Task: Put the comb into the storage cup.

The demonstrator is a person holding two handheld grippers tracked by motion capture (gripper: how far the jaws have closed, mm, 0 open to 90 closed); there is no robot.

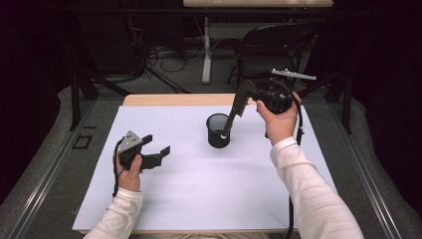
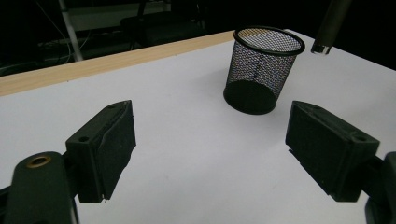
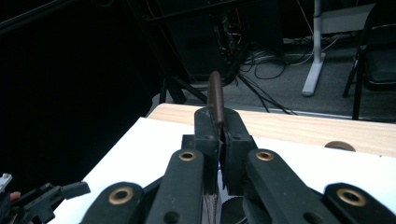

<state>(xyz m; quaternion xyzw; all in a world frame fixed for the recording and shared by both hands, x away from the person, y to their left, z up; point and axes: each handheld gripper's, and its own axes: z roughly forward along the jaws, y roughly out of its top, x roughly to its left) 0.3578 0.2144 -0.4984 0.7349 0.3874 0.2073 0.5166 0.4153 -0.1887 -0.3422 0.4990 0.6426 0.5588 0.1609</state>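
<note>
Left gripper (image 1: 158, 151) sits low over the near-left part of the white table (image 1: 199, 189), jaws spread wide with nothing between them, aimed at the cup. Mesh pen cup (image 1: 218, 130) stands upright mid-table, slightly toward the far side, apart from both grippers. Right gripper (image 1: 242, 101) is raised at far right, jaws clamped tight on a dark pen (image 1: 228, 124), which slants down so its lower tip is over the cup's mouth; whether it touches the cup can't be told.

One black mesh cup (image 1: 218, 130), one dark pen (image 1: 229, 122), two grippers, left (image 1: 158, 149) and right (image 1: 245, 94), one white worktop (image 1: 199, 189).
</note>
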